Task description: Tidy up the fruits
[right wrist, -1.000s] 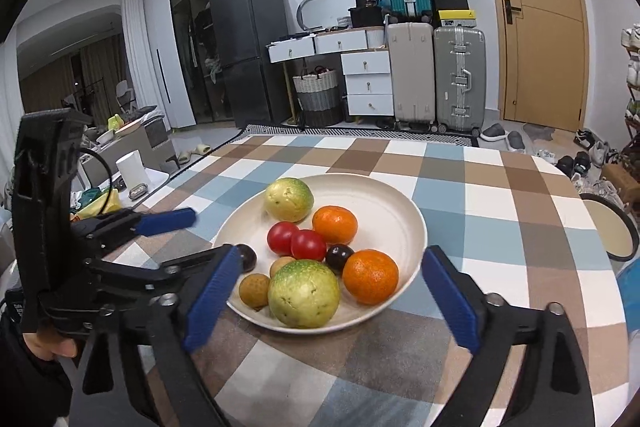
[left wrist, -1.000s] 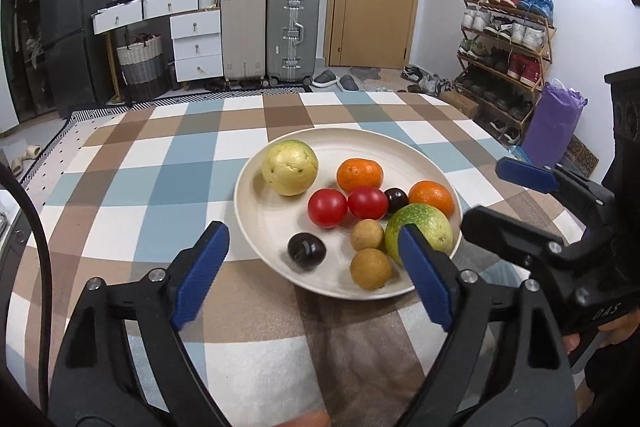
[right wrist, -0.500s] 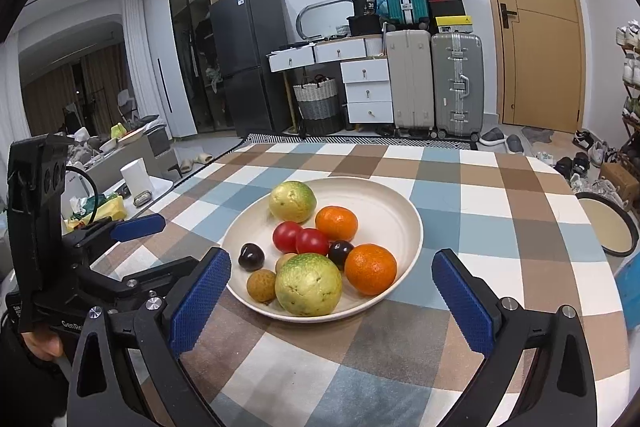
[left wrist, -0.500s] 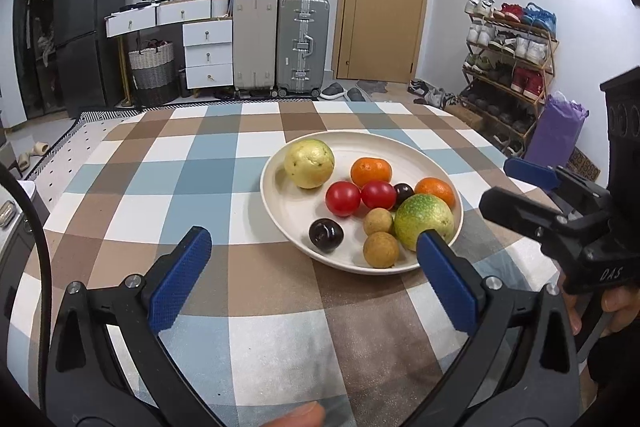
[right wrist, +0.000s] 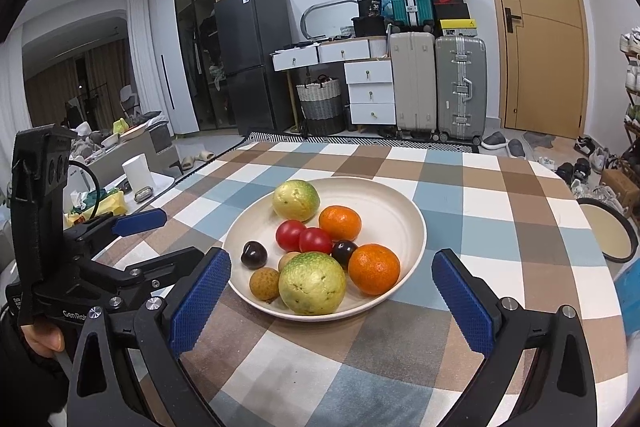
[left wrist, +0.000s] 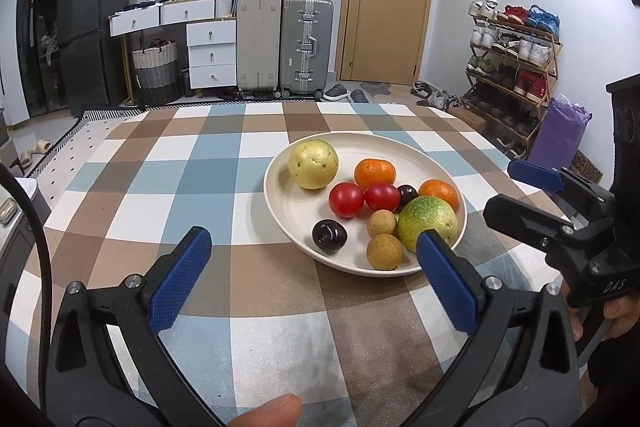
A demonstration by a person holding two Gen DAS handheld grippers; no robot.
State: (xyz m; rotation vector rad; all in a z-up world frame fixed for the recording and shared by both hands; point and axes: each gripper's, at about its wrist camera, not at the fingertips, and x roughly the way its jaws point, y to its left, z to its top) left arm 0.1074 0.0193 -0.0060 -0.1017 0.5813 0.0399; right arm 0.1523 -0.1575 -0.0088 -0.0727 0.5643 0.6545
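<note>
A cream plate (left wrist: 280, 211) on the checked tablecloth holds two yellow-green guavas (left wrist: 313, 164) (left wrist: 427, 223), two mandarins (left wrist: 375, 173), two red tomatoes (left wrist: 346, 199), two dark plums (left wrist: 329, 235) and two brown longans (left wrist: 384, 251). My left gripper (left wrist: 312, 233) is wide open just short of the plate's near rim, nothing between its blue pads. The right gripper (right wrist: 332, 255) is open too, straddling the near side of the plate (right wrist: 400, 203) without touching the fruit. Each gripper shows in the other's view: right gripper (left wrist: 520, 199), left gripper (right wrist: 160, 241).
A dark-rimmed dish (right wrist: 608, 235) sits at the table's right edge, with something blue (right wrist: 628, 295) near it. Bare tablecloth (left wrist: 160, 179) lies left of the plate. Suitcases (left wrist: 304, 47) and a shoe rack (left wrist: 512, 67) stand beyond the table.
The left gripper has drawn back from the plate and its jaws have spread wider; a second ago its pads flanked the plate's near fruit. The right gripper has hardly moved.
</note>
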